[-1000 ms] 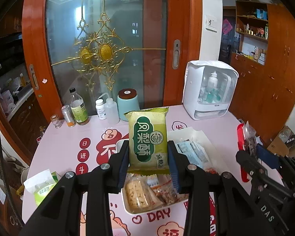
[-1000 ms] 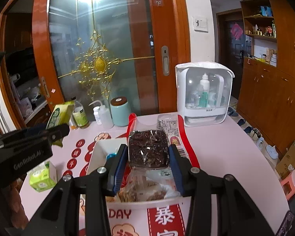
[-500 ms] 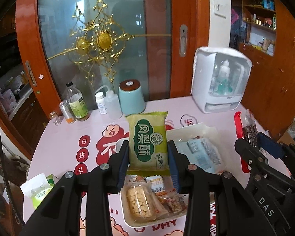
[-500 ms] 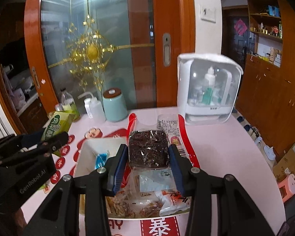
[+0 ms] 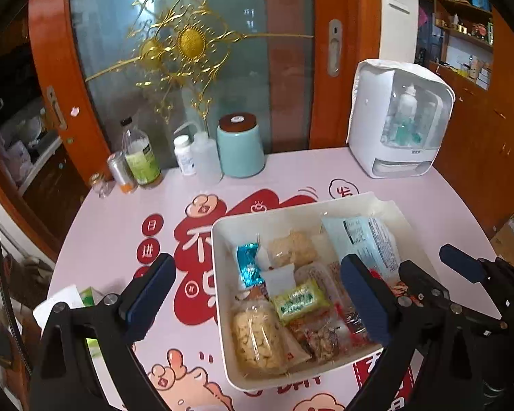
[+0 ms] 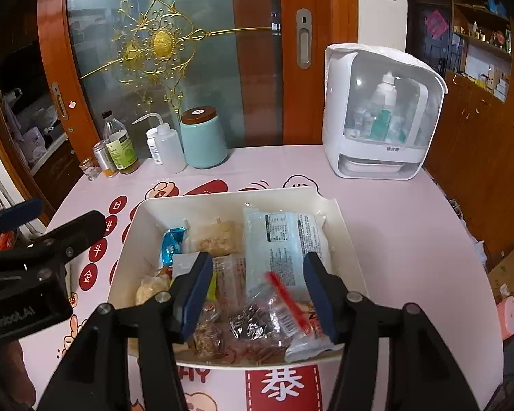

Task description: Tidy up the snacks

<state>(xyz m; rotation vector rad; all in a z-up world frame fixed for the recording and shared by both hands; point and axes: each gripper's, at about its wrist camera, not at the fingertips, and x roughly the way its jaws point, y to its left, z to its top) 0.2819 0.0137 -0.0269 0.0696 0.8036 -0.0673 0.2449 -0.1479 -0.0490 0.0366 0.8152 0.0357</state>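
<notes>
Both my left gripper (image 5: 253, 294) and right gripper (image 6: 257, 291) are opening empty over the tray (image 6: 346, 236), packets dropped in; next I fetch the stray green pack (image 5: 87, 296) by the table's left edge.

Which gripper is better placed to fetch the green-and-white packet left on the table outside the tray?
Left. The green-and-white packet lies just behind the left gripper, whose jaws are opening and empty. The right gripper hangs over the tray, farther away.

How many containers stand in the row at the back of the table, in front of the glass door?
6, from left: small glass jar, metal can, green-label bottle, white pill bottle, squeeze bottle, teal canister. More may be hidden behind.
</notes>
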